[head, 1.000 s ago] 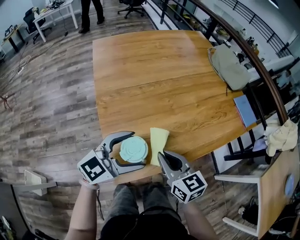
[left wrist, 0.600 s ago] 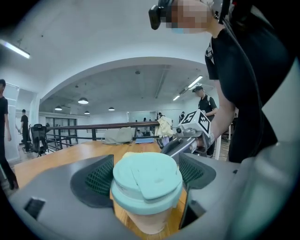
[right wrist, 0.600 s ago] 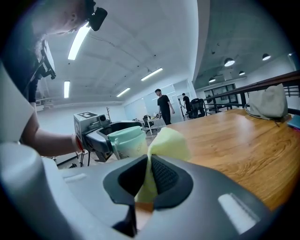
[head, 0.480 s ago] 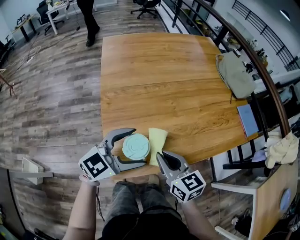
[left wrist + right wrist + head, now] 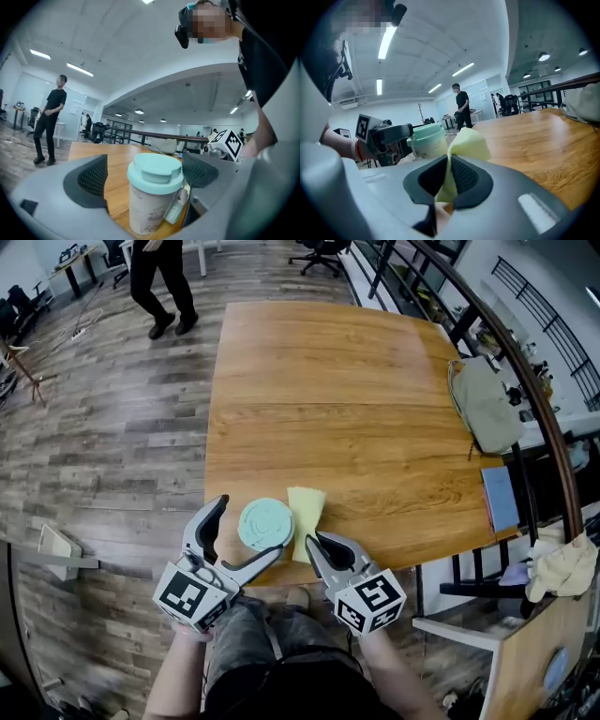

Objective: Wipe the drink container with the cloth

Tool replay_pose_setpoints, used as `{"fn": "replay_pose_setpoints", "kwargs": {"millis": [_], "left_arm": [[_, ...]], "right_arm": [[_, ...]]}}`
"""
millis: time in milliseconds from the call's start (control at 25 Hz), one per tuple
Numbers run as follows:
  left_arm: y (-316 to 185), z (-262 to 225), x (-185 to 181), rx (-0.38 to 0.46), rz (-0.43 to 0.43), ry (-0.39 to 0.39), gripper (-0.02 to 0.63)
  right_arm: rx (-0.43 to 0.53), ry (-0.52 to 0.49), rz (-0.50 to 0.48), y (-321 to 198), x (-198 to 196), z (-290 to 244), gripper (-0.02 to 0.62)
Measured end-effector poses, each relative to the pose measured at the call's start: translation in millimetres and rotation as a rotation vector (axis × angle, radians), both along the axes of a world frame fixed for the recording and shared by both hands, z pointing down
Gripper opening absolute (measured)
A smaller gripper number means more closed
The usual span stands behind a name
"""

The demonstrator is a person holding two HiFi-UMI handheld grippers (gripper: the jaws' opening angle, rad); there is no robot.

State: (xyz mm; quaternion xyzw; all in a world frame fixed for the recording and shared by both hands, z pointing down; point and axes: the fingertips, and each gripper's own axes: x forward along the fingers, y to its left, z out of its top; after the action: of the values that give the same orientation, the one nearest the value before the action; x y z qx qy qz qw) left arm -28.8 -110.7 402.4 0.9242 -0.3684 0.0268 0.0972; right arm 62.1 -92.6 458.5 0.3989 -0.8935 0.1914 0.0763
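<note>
L claw (image 5: pixel 144 174) opening round cup (image 5: pixel 153 199) (R claw (image 5: pixel 448 176) pinches cloth (image 5: pixel 469 140)).

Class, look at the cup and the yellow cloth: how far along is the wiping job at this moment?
Done: the right gripper is shut on the yellow cloth. In hand: the left gripper has its jaws opening around the upright cup, not pressing it. Left: the wiping itself; the cloth is beside the cup, contact unclear.

cream cup (image 5: pixel 146 211) w/ mint lid (image 5: pixel 266 524), yel. cloth (image 5: pixel 306 512), orange wood-grain tbl (image 5: pixel 356 418)
</note>
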Motion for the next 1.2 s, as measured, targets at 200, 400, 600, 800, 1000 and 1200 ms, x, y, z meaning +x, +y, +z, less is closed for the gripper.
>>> {"fn": "replay_pose_setpoints", "kwargs": {"millis": [200, 400, 600, 800, 1000, 1200], "left_arm": [[3, 0, -3, 0.007, -0.141, 0.008, 0.477], [8, -1, 4, 0.022, -0.173, -0.090, 0.477], [8, -2, 9, 0.005, -0.272, -0.101, 0.477], [2, -1, 10, -0.004, -0.351, -0.111, 0.477], [-8, 4, 20, 0.015, -0.384, -0.140, 0.477], [-17, 15, 24, 0.000, -0.402, -0.172, 0.479]], "right_arm": [[-0.003, -0.006, -0.051, -4, -4, 3, 0.029], [-0.005, -0.009, -0.086, -8, -6, 5, 0.029], [-0.013, -0.014, -0.104, -10, 0, 9, 0.029], [-0.014, -0.013, -0.106, -11, 1, 12, 0.029], [-0.015, -0.012, -0.099, -12, 4, 14, 0.029], [-0.021, -0.011, -0.097, -11, 5, 15, 0.029]]}}
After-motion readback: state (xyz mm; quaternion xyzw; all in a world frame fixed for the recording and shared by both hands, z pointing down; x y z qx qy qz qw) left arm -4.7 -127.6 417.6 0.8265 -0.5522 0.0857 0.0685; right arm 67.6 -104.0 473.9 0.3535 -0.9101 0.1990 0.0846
